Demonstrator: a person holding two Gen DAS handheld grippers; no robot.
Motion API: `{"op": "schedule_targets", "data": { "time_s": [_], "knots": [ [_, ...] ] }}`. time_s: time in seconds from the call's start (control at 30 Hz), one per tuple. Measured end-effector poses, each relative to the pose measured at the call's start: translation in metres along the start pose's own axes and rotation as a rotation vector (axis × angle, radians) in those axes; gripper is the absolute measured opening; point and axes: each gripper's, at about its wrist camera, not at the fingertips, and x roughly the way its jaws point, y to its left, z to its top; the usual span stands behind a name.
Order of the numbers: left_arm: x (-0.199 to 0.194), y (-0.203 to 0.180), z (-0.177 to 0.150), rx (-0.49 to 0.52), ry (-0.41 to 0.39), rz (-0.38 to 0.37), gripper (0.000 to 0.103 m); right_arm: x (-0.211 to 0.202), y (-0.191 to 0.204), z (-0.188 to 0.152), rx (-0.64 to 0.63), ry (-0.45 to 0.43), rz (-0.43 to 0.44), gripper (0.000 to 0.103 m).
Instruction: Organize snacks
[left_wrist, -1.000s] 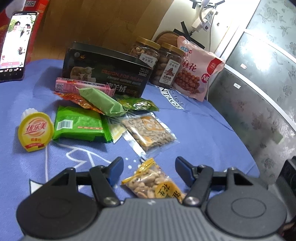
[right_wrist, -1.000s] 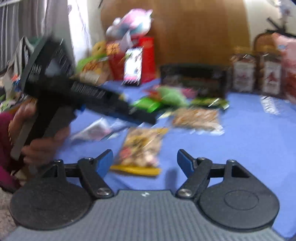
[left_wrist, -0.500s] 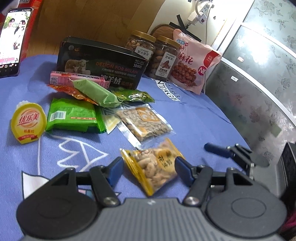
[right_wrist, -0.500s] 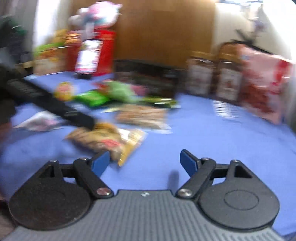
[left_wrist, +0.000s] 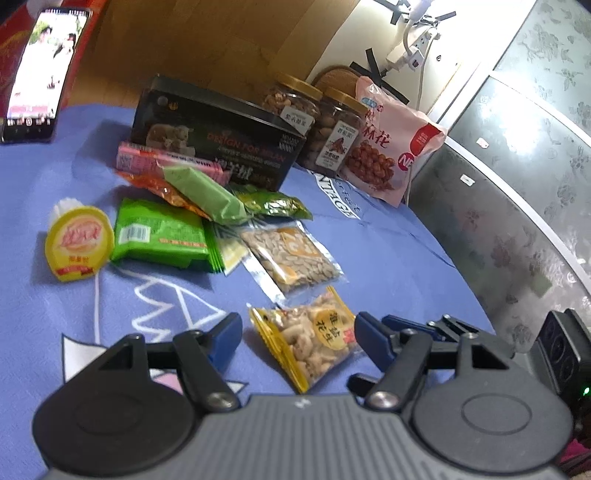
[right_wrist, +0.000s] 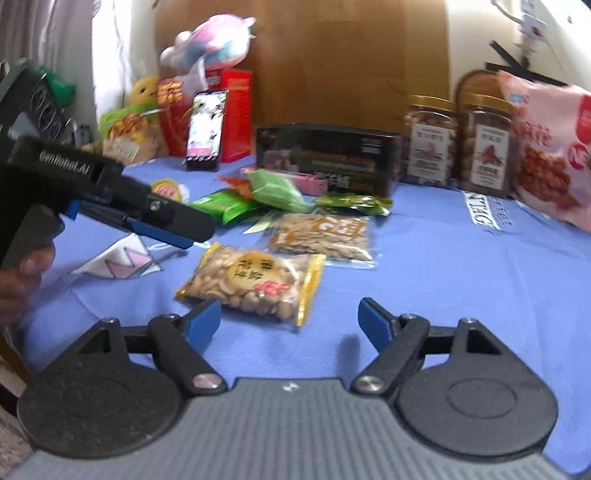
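Both tools gape empty: left tool (left_wrist: 297, 332) straddles the peanut packet (left_wrist: 312, 336), right tool (right_wrist: 290, 319) has it at 11 o'clock. Simultaneous grabs risk collision.

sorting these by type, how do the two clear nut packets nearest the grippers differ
The peanut packet has yellow sealed edges and a round yellow label; the seed packet has clear edges and an orange label. The peanuts are plumper and paler, the seeds flatter and smaller. The peanut packet lies closer to both grippers. Both lie flat on the blue cloth.
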Motion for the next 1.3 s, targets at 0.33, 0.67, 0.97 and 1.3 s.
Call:
{"op": "schedule_targets", "data": {
  "time_s": [0.33,0.67,0.97,1.3],
  "knots": [
    [0.016,-0.007,-0.004,0.013,0.043,-0.027,0.068,0.022,-0.001,0.01,-0.005,0.063,0.045,0.077],
    [0.015,0.007,-0.009,0.0,-0.004,-0.047,0.046,0.02,0.015,0.009,-0.043,0.028,0.049,0.044],
    [0.014,0.009,-0.012,-0.004,-0.022,-0.056,0.045,0.02,0.011,0.008,-0.021,0.023,0.058,0.044],
    [0.011,0.01,-0.012,-0.007,-0.042,-0.072,0.045,0.02,0.01,0.008,-0.004,0.02,0.064,0.043]
  ]
}}
